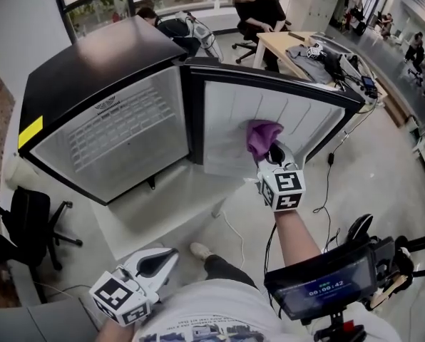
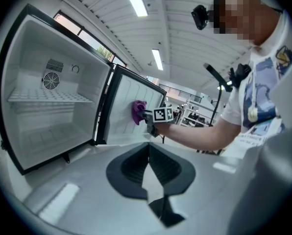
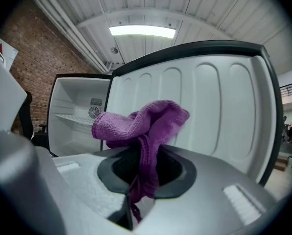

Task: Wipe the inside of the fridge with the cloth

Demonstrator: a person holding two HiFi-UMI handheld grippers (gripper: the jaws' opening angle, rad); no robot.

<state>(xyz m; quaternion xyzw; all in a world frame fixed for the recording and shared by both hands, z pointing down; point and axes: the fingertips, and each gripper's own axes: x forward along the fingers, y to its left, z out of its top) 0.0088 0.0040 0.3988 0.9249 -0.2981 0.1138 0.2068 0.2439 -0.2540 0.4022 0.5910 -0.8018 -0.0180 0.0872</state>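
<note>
My right gripper (image 1: 272, 154) is reached out to the open door (image 1: 298, 116) of the black mini fridge (image 1: 91, 66), its jaws pinched on a purple microfibre cloth (image 1: 262, 135). In the right gripper view the cloth runs down between the two jaws, and its bunched upper part stands up out of them in front of the door's white ribbed inner liner. From the head view the cloth's free end lies against that liner, about halfway up the door and towards its hinge side; I cannot tell how firmly it presses. The fridge cavity stands wide open to the left of the door, with a wire shelf (image 2: 48, 98) across it and a round fan grille (image 2: 50, 81) on the back wall above the shelf. My left gripper (image 1: 164, 256) hangs low by my body, well apart from the fridge, jaws pressed together with nothing between them; its own view looks over them towards the fridge and my outstretched right arm. A yellow sticker (image 1: 30, 131) sits on the fridge's outer left edge, a black office chair (image 1: 23, 223) stands to its left, and my shoe (image 1: 198, 250) shows on the pale floor below the door.
</note>
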